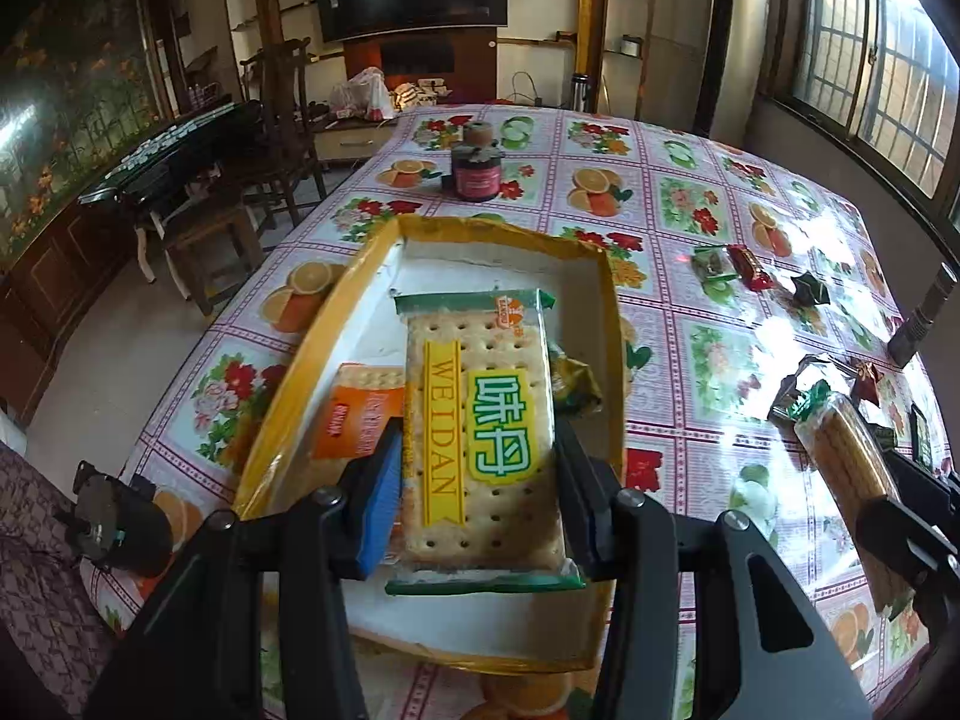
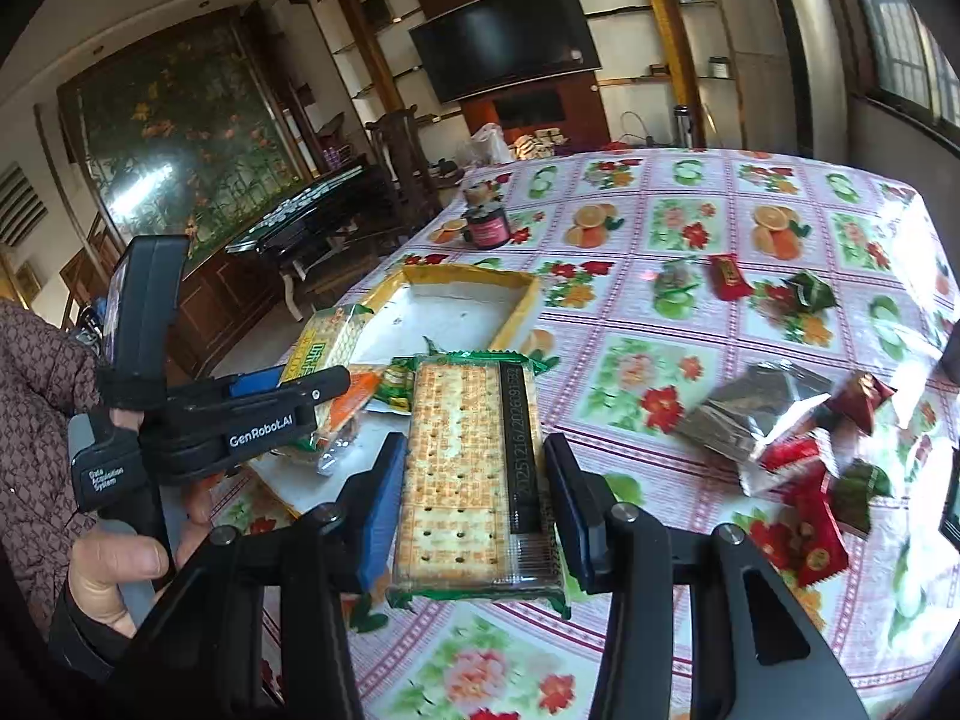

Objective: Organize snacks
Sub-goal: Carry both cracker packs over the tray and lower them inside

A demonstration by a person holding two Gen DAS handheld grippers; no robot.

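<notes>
So both grippers have a cracker pack each right now. The left gripper is clenched on the WEIDAN cracker pack, pads squeezing its 2 long edges, and it hangs over the yellow-rimmed tray, where an orange packet and a small green packet already sit. The right gripper is clamped on a second cracker pack, printed-date side up, just right of the tray over the floral tablecloth.

Handling-wise, I'd say these are light and stiff as a slab, but the crackers will probably snap if squeezed hard, and the film looks slick. Gripping across the narrow width near the back end, like now, seems right. Loose wrapped candies and a silver foil packet are still scattered to the right; those look crinkly and tiny, so pinch the body, not the twisted ends.
</notes>
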